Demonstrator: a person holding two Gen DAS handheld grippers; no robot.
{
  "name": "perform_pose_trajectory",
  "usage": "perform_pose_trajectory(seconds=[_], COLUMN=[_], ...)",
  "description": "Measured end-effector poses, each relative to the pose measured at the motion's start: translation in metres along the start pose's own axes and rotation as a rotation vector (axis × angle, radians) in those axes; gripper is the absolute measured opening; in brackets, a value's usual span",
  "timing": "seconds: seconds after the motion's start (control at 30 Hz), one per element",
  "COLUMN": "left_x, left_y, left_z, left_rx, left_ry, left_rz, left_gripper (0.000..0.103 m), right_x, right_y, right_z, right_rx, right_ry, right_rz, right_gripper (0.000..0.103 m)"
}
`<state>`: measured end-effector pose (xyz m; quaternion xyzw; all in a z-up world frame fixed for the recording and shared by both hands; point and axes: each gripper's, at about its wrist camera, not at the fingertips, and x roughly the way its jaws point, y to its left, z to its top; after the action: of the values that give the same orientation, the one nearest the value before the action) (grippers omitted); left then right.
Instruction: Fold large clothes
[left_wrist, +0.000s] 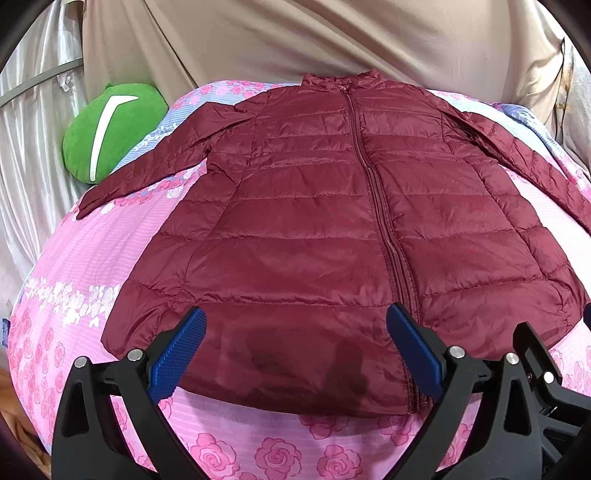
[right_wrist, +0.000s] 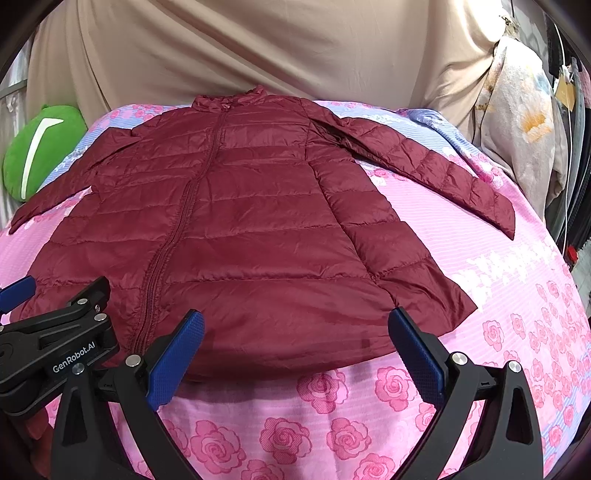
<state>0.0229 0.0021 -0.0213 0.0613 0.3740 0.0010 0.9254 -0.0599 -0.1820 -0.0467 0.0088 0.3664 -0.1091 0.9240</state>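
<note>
The left gripper (left_wrist: 295, 354) and right gripper (right_wrist: 295, 354) hover side by side, both spread wide and empty, just over the near hem of the dark red quilted puffer jacket (left_wrist: 332, 221). The jacket lies flat, zipped, its long axis running straight away toward the collar, on the pink rose-print bed cover (right_wrist: 332, 424). Its left sleeve (left_wrist: 147, 166) and right sleeve (right_wrist: 424, 166) splay outward, each nearer its own gripper. A green plush cushion (left_wrist: 114, 129) sits beyond the left sleeve, probably clear of any fold.

We note a green plush cushion (left_wrist: 110, 129) far left on the pink rose-print bedspread (left_wrist: 258, 450); beige drape (left_wrist: 295, 40) behind.
</note>
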Motion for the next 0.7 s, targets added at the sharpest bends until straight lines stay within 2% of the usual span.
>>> perform_pose_trajectory(seconds=[0.7], left_x=[0.0029], left_y=[0.0002], left_z=[0.0009], left_rx=[-0.001], left_ry=[0.003], left_rz=[0.002], left_gripper=[0.096], right_x=[0.0026], right_y=[-0.0022], right_z=[-0.0017], right_rx=[0.004], right_ry=[0.005], right_rz=[0.002], right_gripper=[0.098])
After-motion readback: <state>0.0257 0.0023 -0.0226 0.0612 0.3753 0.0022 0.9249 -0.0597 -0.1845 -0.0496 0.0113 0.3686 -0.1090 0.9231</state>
